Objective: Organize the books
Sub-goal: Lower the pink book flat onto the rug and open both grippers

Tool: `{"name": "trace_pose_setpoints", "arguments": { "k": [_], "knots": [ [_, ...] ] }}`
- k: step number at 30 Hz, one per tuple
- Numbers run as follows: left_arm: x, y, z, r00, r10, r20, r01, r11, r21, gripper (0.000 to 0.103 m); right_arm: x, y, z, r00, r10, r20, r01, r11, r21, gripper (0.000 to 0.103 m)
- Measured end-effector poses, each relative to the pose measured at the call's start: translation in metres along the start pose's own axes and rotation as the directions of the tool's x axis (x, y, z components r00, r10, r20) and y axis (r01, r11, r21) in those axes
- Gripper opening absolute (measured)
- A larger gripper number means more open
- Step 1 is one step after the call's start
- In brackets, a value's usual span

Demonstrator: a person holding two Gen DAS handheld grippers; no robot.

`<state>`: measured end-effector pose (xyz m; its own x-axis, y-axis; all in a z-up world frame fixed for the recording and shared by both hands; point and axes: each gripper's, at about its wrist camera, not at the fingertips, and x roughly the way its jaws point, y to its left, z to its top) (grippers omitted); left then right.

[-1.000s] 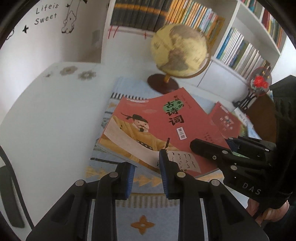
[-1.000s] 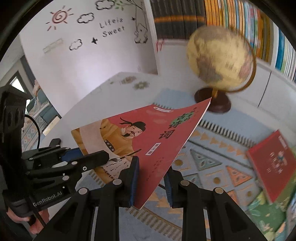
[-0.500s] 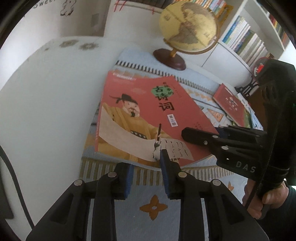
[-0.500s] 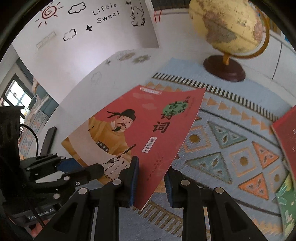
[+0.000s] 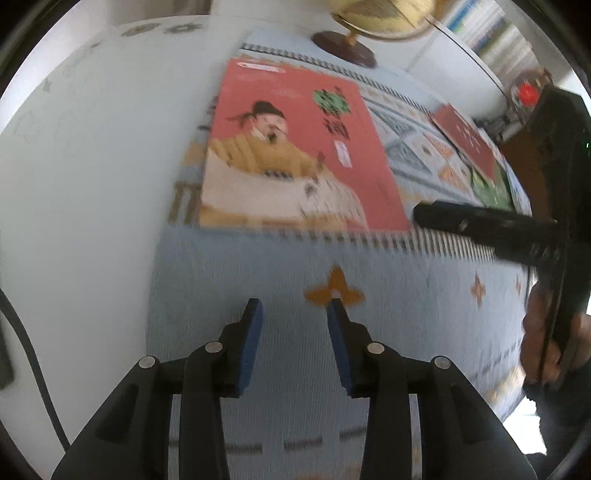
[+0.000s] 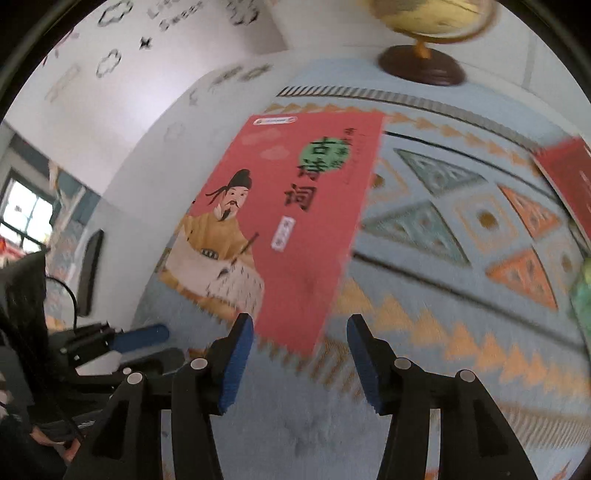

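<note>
A red book point(image 5: 295, 147) with a robed figure on its cover lies flat on the patterned blue cloth point(image 5: 332, 266); the right wrist view shows the same red book point(image 6: 288, 221). My left gripper point(image 5: 295, 306) hovers over the cloth short of the book's near edge, its jaws opening with nothing between them. My right gripper point(image 6: 301, 325) sits at the book's near corner, jaws opening; the corner lies in the gap but the pads do not press on it. The right gripper point(image 5: 480, 225) also shows from the side in the left wrist view.
A globe on a dark wooden base point(image 6: 421, 66) stands at the far end of the cloth. More books, red point(image 5: 465, 140) and green point(image 5: 491, 184), lie to the right. White tabletop point(image 5: 92, 166) spreads to the left. Bookshelves point(image 5: 480, 26) line the back wall.
Both grippers came down with the red book and let it go; it now lies flat on the cloth. Both pairs of jaws have spread apart.
</note>
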<state>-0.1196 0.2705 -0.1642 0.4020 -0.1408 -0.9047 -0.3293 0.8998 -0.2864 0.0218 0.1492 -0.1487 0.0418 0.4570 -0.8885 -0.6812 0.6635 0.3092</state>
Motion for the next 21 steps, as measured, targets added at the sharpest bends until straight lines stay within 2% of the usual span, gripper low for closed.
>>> {"name": "trace_pose_setpoints", "arguments": {
  "k": [3, 6, 10, 14, 19, 20, 21],
  "knots": [
    [-0.01, -0.024, -0.008, 1.0, 0.023, 0.019, -0.024, 0.998, 0.063, 0.034, -0.025, -0.011, -0.025, 0.999, -0.013, 0.036, 0.011, 0.999, 0.049, 0.051],
    [-0.021, -0.062, -0.005, 0.998, 0.004, 0.061, -0.012, 0.991, 0.131, 0.034, -0.048, -0.018, -0.043, 0.997, -0.033, 0.072, 0.027, 0.997, 0.078, 0.051],
    [-0.031, -0.123, -0.002, 0.996, -0.006, 0.094, -0.014, 0.979, 0.206, 0.034, -0.098, -0.028, -0.065, 0.983, -0.079, 0.166, 0.063, 0.993, 0.095, 0.051],
    [-0.044, -0.184, -0.004, 0.989, 0.013, 0.147, -0.055, 0.957, 0.284, 0.034, -0.154, -0.053, -0.093, 0.957, -0.116, 0.265, 0.071, 0.983, 0.17, 0.051],
    [-0.063, -0.259, -0.013, 0.978, -0.055, 0.199, -0.018, 0.938, 0.346, 0.034, -0.221, -0.088, -0.152, 0.912, -0.187, 0.366, 0.076, 0.952, 0.296, 0.052],
    [-0.064, -0.268, -0.015, 0.977, -0.054, 0.205, -0.022, 0.937, 0.349, 0.037, -0.23, -0.092, -0.162, 0.906, -0.196, 0.376, 0.074, 0.947, 0.314, 0.052],
    [-0.064, -0.286, -0.017, 0.974, -0.021, 0.224, -0.06, 0.935, 0.35, 0.041, -0.239, -0.097, -0.172, 0.9, -0.207, 0.385, 0.076, 0.941, 0.33, 0.052]
  ]
}}
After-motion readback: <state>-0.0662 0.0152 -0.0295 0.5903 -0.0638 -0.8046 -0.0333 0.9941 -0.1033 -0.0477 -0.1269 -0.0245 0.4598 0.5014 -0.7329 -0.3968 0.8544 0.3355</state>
